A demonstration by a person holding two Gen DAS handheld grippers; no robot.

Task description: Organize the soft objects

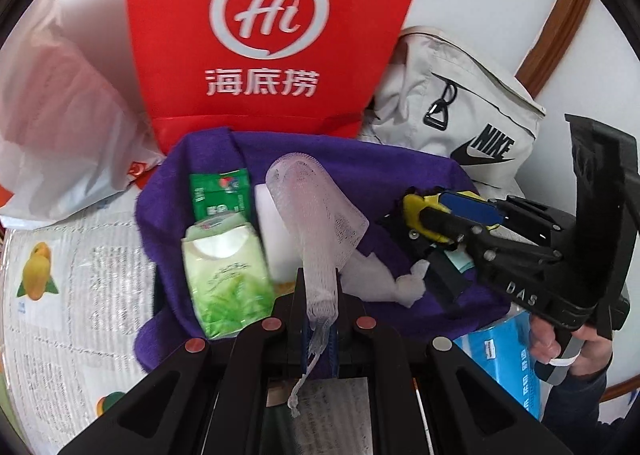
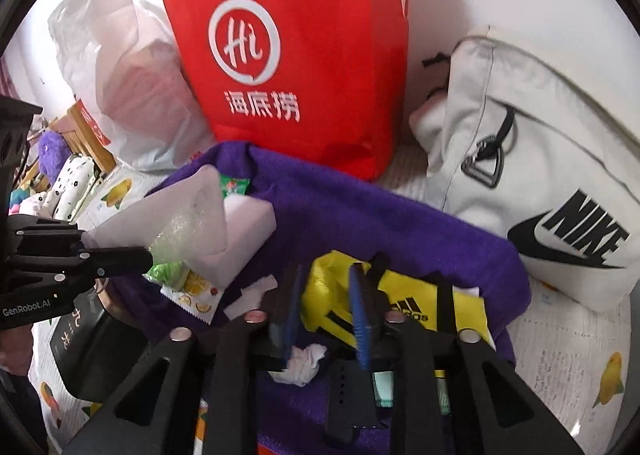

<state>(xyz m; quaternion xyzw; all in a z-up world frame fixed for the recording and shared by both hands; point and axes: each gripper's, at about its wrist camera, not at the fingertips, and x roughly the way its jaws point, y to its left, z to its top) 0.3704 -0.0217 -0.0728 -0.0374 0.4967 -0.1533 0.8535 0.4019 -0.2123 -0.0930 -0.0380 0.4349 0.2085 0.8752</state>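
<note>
A: Left gripper [image 1: 318, 319]?
B: Clenched on the white mesh sleeve [image 1: 316, 211], which runs straight ahead.
A: Right gripper [image 2: 324, 319]?
B: Parted, empty; the yellow Adidas bag [image 2: 404, 303] is just ahead, nearest it.

The left tool [image 1: 318, 319] is held clamped shut and tilted downward, while the right tool [image 2: 324, 311] is angled downward with jaws parted.

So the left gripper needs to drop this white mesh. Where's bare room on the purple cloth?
The purple cloth is bare in its middle and back, between the white sponge block, the red bag and the yellow Adidas bag. Its near edge is crowded: tissue pack, crumpled tissue and the open right gripper.
</note>
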